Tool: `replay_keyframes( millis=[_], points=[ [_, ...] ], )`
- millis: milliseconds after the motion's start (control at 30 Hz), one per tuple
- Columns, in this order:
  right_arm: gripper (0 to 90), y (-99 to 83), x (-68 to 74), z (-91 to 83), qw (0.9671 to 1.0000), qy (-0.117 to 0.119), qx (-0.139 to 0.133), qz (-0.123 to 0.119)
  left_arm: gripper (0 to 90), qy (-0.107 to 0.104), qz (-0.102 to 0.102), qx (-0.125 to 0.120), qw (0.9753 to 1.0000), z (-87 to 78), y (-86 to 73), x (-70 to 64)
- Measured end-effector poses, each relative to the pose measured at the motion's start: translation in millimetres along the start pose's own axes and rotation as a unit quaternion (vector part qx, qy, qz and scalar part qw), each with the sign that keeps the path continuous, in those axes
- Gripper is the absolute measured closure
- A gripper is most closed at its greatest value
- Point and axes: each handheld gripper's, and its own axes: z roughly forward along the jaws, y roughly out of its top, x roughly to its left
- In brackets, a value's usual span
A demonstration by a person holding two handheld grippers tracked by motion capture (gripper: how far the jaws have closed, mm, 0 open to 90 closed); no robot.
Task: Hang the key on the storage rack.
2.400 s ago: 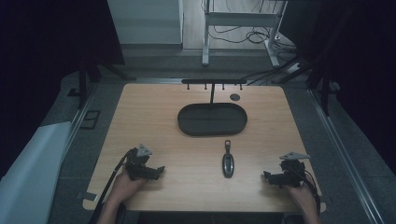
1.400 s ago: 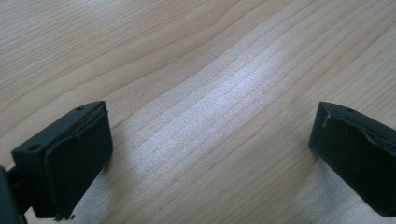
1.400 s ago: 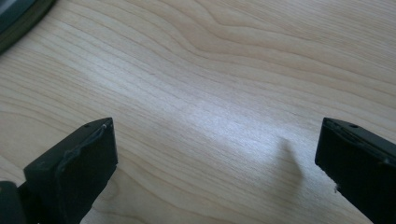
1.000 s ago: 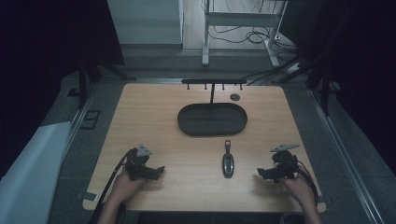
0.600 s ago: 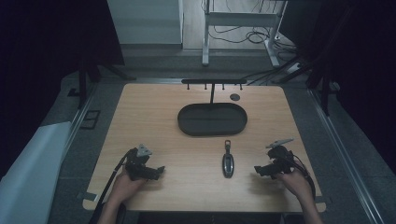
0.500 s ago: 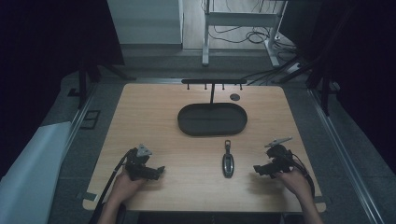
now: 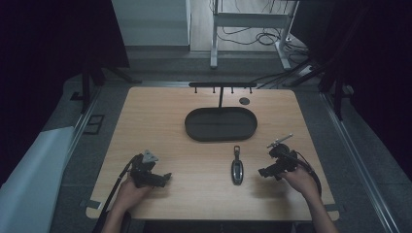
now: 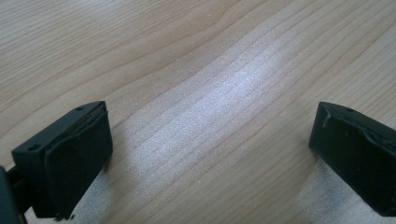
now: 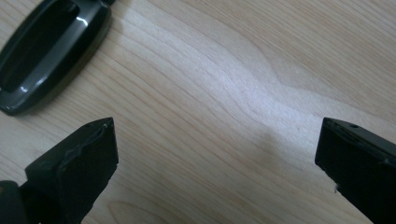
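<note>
High view: right tongs point(image 7: 263, 172) gape wide near the key fob point(image 7: 236, 171), left tongs point(image 7: 166, 177) equally wide, tray point(image 7: 221, 133) beyond.

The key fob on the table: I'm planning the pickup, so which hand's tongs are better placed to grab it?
Right. The right tongs sit open just beside the key fob, which lies at the edge of the right gripper view. The left tongs rest farther off, with bare table between them.
</note>
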Motion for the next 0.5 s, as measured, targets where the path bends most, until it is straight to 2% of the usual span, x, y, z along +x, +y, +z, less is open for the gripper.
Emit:
replay_keyframes(
  millis=[333, 500],
  points=[
    [1.9, 26.3, 11.4, -0.6, 0.9994, 0.014, 0.03, -0.006, 0.0, 0.0, 0.0, 0.0, 1.0, 0.0, 0.0, -0.1],
    [2.0, 38.6, 20.8, 5.8, 0.9982, 0.02, 0.054, -0.016, 0.0, 0.0, 0.0, 0.0, 1.0, 0.0, 0.0, 0.0]
  ],
)
